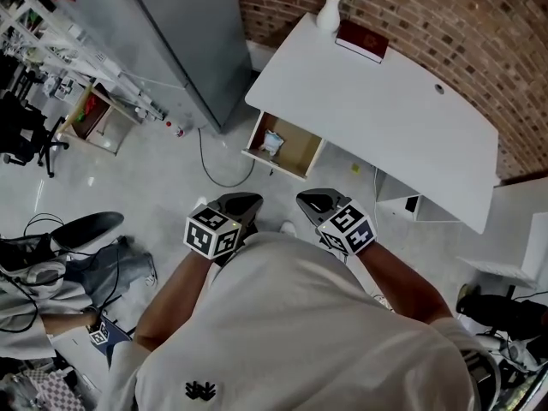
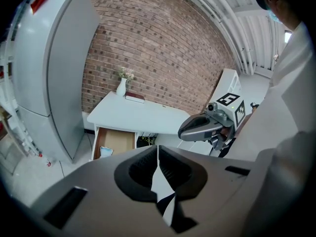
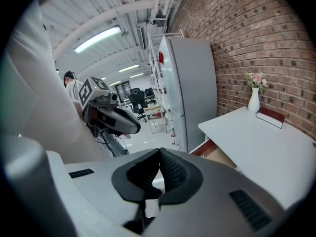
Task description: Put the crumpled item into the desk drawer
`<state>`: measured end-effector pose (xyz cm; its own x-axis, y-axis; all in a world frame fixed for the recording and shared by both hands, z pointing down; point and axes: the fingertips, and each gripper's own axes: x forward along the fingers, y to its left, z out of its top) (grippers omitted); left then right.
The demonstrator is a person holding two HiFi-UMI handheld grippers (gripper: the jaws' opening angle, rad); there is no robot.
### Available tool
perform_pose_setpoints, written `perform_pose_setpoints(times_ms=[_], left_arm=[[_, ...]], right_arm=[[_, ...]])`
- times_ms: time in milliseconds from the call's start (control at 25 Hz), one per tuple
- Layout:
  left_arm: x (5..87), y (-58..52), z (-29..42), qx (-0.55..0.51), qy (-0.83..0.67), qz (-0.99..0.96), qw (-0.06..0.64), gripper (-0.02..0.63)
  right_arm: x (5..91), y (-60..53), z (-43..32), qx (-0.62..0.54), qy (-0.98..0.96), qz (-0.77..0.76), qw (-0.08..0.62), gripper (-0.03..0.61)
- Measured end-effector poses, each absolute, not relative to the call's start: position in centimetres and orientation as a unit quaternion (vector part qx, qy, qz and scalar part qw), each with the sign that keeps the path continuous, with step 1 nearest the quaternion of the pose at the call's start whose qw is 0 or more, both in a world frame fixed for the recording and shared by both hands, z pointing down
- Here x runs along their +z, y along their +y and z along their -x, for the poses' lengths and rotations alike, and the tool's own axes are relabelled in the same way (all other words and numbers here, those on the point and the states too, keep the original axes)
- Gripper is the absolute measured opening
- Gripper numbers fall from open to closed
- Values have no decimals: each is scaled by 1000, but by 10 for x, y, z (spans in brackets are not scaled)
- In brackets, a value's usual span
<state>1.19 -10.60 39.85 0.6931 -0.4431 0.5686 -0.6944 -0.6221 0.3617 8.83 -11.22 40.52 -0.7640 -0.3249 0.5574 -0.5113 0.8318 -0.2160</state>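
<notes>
status: the crumpled item (image 1: 272, 144) lies inside the open desk drawer (image 1: 297, 171), well ahead of both tools, so placement looks done — only shutting the drawer may remain. the left gripper (image 1: 241, 202) and right gripper (image 1: 318, 201) sit close to the person's torso (image 1: 291, 315), each with jaws pressed together on nothing. no legible writing — the cubes (image 1: 211, 232) carry only square markers, the red book (image 1: 362, 40) far ahead shows no title.

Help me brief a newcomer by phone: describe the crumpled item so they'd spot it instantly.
Find the white desk against the brick wall; under its end by the vase a wooden drawer stands open. The crumpled item lies inside: a pale, whitish-blue wad, alone in the drawer, unlike the smooth vase and red book on top.
</notes>
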Motion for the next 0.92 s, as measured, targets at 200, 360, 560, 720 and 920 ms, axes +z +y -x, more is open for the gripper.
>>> perform_pose_setpoints(times_ms=[200, 360, 560, 720, 920], left_arm=[[404, -107, -14, 223, -322, -872, 292, 31], [407, -113, -16, 227, -324, -871, 290, 31], [417, -119, -16, 242, -321, -869, 290, 31], [418, -130, -21, 245, -317, -871, 285, 31], [428, -147, -26, 256, -315, -873, 271, 31]], right_arm=[[406, -112, -87, 186, -923, -224, 253, 28], [410, -115, -87, 190, -924, -220, 249, 28], [410, -120, -88, 191, -926, -226, 236, 28], [408, -128, -98, 185, -925, -236, 234, 28], [414, -142, -106, 189, -923, -243, 230, 28]])
